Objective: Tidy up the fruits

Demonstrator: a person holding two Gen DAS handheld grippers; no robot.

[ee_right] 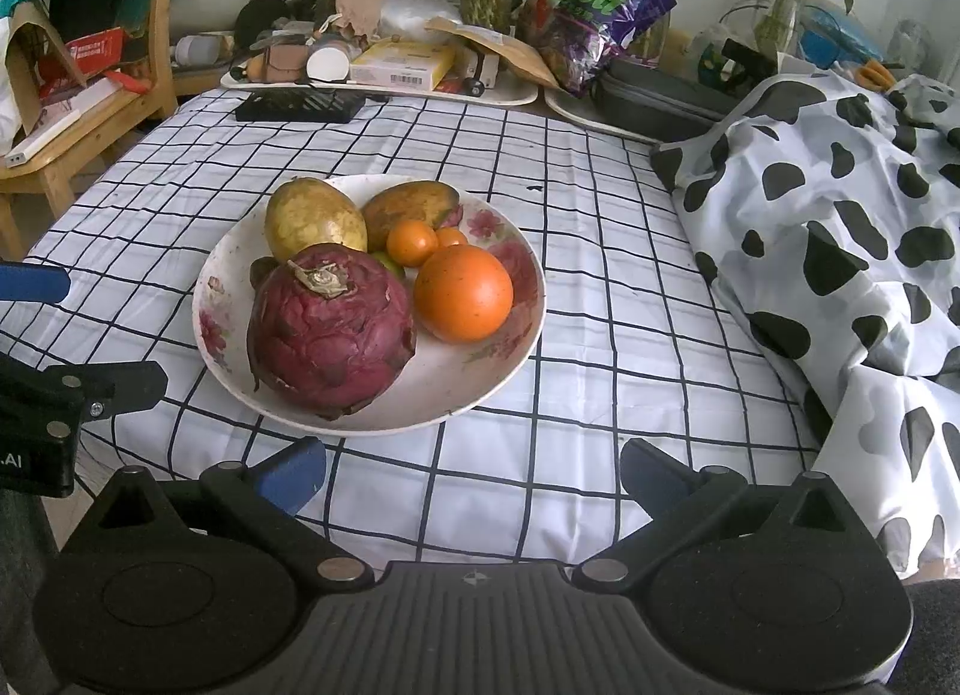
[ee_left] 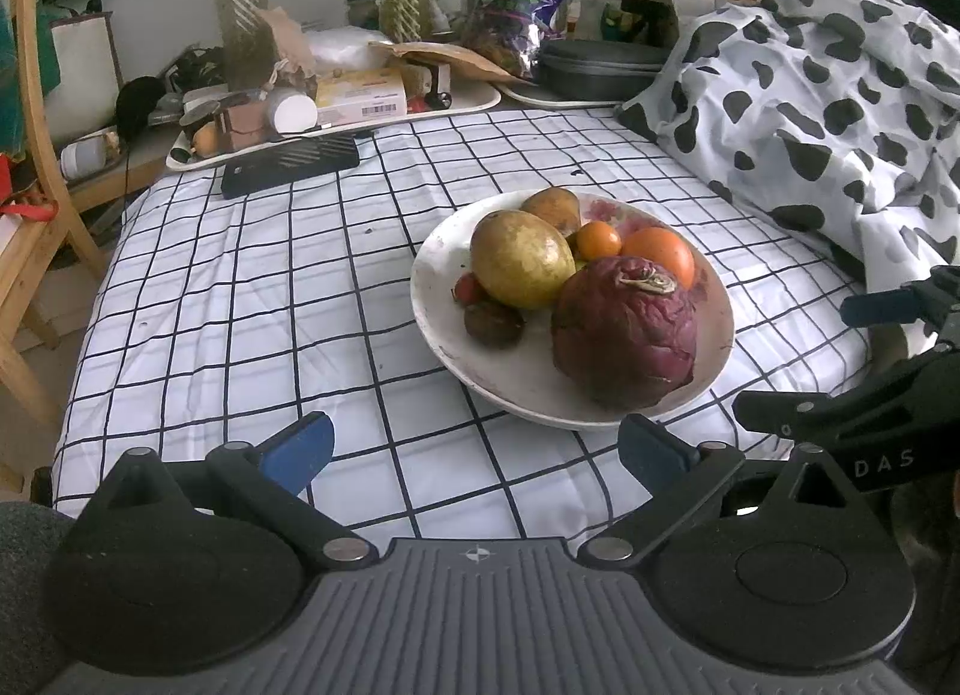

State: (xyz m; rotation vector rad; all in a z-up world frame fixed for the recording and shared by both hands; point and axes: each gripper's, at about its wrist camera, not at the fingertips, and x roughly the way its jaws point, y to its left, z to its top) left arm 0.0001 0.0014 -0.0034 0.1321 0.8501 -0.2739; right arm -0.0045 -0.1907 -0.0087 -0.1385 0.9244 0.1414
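My left tongs (ee_left: 477, 449) and right tongs (ee_right: 473, 476) both spread, empty, low over checked cloth (ee_right: 630, 287). Plate (ee_right: 516, 335) at 12 o'clock: purple fruit (ee_right: 330, 329) nearest, orange (ee_right: 463, 293), mango (ee_right: 315, 221) behind.

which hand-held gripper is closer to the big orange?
Right, probably. The right hand-held gripper sits just below the big orange; the left hand-held gripper has the red cabbage between.
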